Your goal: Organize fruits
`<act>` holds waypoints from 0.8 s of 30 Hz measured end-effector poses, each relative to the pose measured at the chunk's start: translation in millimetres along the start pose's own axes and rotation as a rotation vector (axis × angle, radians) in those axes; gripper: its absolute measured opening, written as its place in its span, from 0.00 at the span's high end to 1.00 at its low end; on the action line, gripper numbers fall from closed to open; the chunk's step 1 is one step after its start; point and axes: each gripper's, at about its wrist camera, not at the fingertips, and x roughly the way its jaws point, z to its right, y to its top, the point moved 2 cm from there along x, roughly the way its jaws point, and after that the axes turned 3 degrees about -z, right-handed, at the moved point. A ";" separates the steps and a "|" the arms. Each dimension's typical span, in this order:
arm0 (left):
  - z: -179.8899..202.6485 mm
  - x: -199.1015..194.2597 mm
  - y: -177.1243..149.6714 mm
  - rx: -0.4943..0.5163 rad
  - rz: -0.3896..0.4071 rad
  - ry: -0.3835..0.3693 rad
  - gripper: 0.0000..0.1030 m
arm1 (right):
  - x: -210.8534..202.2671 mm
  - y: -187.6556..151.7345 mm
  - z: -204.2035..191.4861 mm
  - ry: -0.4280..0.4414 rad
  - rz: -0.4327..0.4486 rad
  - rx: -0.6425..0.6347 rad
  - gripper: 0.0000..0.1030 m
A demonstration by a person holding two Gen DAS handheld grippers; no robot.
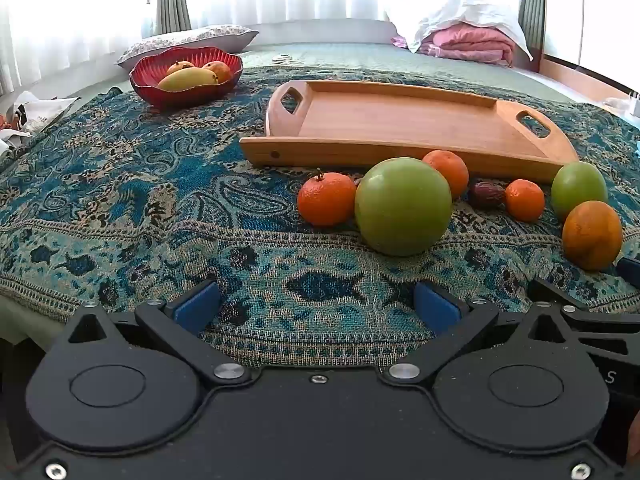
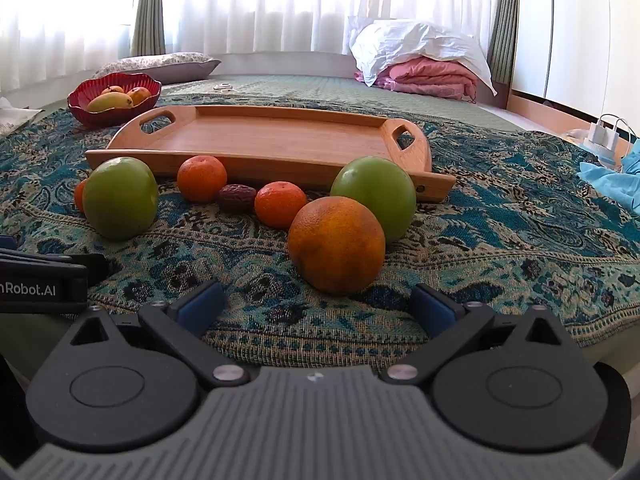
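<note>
From the left wrist, the left gripper (image 1: 316, 304) is seen with fingers spread, nothing grasped; a green apple (image 1: 403, 206) lies ahead on the bed's cloth (image 1: 120, 200). From the right wrist, the right gripper (image 2: 318, 306) is likewise released (an orange (image 2: 336, 245) just ahead), the wooden tray (image 2: 264, 142) beyond.

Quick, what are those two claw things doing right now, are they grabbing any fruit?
Left gripper: jaws wide open, holding nothing.
Right gripper: jaws wide open, holding nothing; the big orange sits just ahead, untouched.

Daylight blows out the sheer curtains (image 2: 280, 12) behind the tray (image 2: 260, 140); fisheye bending curves the edges.
</note>
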 end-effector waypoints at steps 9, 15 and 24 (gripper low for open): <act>0.7 -0.1 0.2 0.005 0.002 0.002 0.00 | 0.0 0.1 0.2 0.000 0.000 0.000 0.00; 0.9 0.7 -1.2 0.009 0.003 0.003 0.00 | -0.1 0.1 -0.1 0.000 0.000 -0.001 0.00; 0.2 1.9 -0.1 0.007 0.003 -0.001 0.00 | 0.0 0.1 -0.5 -0.001 0.000 -0.002 0.00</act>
